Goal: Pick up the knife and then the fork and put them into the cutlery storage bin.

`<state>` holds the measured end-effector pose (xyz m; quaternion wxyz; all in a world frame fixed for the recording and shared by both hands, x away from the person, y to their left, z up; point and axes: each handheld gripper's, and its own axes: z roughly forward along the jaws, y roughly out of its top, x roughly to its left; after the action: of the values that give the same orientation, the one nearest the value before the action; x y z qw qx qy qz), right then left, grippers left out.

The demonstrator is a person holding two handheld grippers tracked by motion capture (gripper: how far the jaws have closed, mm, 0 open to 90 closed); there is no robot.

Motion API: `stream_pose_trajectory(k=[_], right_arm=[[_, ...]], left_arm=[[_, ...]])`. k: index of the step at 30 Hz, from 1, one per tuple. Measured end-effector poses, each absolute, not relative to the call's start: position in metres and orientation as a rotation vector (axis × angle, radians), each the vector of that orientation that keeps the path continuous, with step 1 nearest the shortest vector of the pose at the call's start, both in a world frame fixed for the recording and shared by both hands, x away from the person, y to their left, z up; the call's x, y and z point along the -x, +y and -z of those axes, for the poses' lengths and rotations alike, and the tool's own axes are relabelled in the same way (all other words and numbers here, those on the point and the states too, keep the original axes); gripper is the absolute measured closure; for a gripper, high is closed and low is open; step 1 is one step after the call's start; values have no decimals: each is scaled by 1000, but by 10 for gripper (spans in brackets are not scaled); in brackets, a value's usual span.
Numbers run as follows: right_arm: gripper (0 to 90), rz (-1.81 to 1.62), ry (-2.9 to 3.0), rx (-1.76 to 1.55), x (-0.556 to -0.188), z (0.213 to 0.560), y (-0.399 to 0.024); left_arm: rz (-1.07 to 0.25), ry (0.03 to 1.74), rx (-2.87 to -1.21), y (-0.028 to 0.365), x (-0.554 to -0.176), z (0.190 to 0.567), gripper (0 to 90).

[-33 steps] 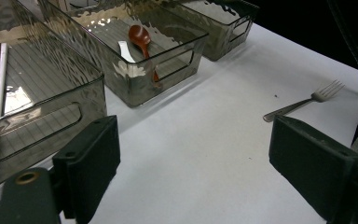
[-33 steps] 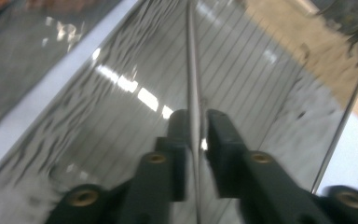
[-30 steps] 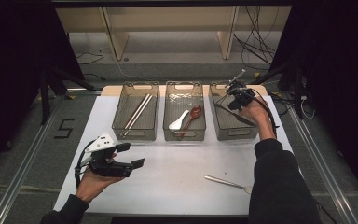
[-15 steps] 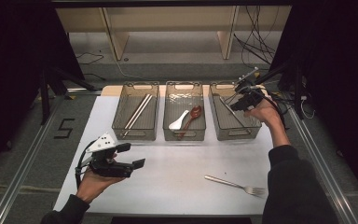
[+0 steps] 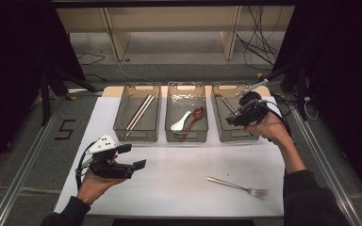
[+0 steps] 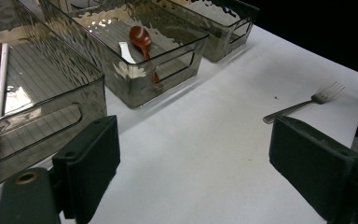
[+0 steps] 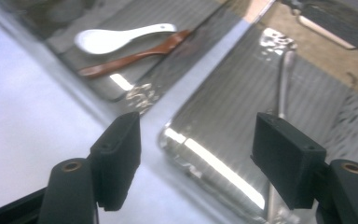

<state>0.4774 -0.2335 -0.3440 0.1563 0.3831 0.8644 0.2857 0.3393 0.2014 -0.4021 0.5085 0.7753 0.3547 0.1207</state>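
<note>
In the middle of the high view I see a smoky clear bin (image 5: pixel 135 134), and in it a pair of chopsticks (image 5: pixel 139 112) lies slanted, side by side. Just right of it stands a second bin (image 5: pixel 186 135) of the same kind. It holds a white spoon (image 5: pixel 181 122) and a reddish-brown spoon (image 5: pixel 195 115), lying close together with their bowls apart. Both bins sit along the far edge of a white table (image 5: pixel 179 174). At the left, on the grey floor, I read a black number 5 (image 5: pixel 65 129) beside a metal rail (image 5: pixel 28 160). In the upper right, black cables (image 5: pixel 259 44) trail down near a pale wooden leg (image 5: pixel 231 33).
</note>
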Motion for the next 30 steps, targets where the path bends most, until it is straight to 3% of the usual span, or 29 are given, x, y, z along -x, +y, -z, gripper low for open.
stream_pose_trajectory(k=[16, 30], right_arm=[[310, -989, 2528, -1035, -411, 357, -238], [285, -885, 2639, -992, -389, 383, -228]], left_arm=[[-298, 863, -1857, 203, -339, 402, 157], [-298, 858, -1852, 203, -338, 402, 156]])
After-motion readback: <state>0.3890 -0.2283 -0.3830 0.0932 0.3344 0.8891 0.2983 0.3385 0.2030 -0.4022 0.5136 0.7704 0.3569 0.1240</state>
